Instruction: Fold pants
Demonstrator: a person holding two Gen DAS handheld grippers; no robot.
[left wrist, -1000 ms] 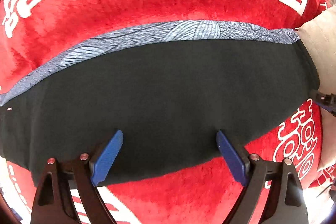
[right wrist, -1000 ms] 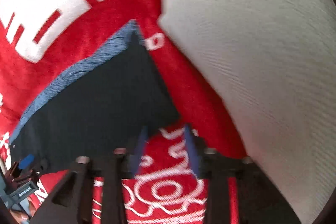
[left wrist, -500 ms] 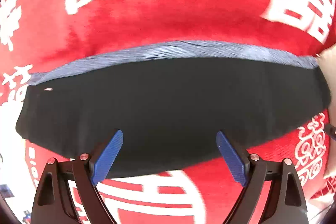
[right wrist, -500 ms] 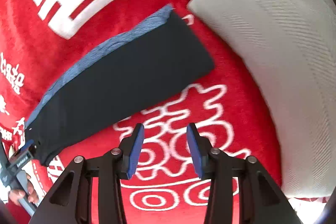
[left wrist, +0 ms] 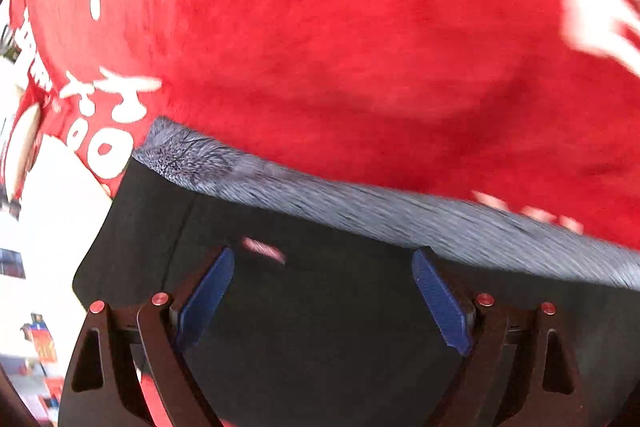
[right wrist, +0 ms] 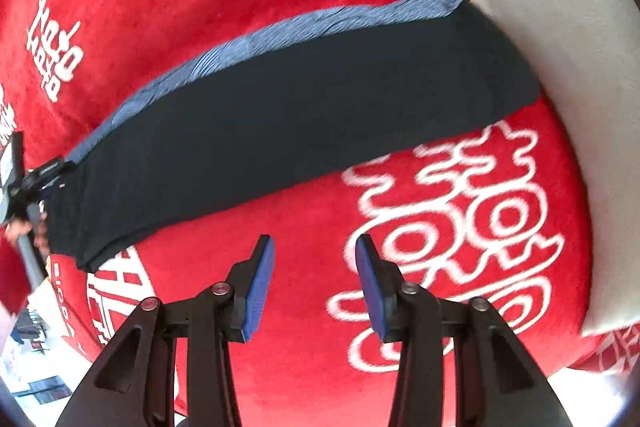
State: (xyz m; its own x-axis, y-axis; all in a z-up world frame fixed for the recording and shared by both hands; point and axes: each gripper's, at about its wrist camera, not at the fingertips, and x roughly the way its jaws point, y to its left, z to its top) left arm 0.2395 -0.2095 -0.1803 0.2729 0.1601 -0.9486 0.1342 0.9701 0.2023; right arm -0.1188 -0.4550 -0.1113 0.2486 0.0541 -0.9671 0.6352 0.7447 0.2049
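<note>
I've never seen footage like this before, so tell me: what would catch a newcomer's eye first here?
The bright red blanket with big white characters fills both views. Across it lies a long strip of dark pants with a blue-grey patterned edge along the far side; a white cushion sits at their right end. At the bottom of each view, blue-padded fingers stand apart: the left gripper over the pants, the right gripper over bare blanket.

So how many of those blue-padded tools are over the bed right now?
2: the left tool over one end of the folded black pants, the right tool over the red blanket beside them.

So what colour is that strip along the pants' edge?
Blue-grey with a fine line pattern; clearest in the right wrist view.
</note>
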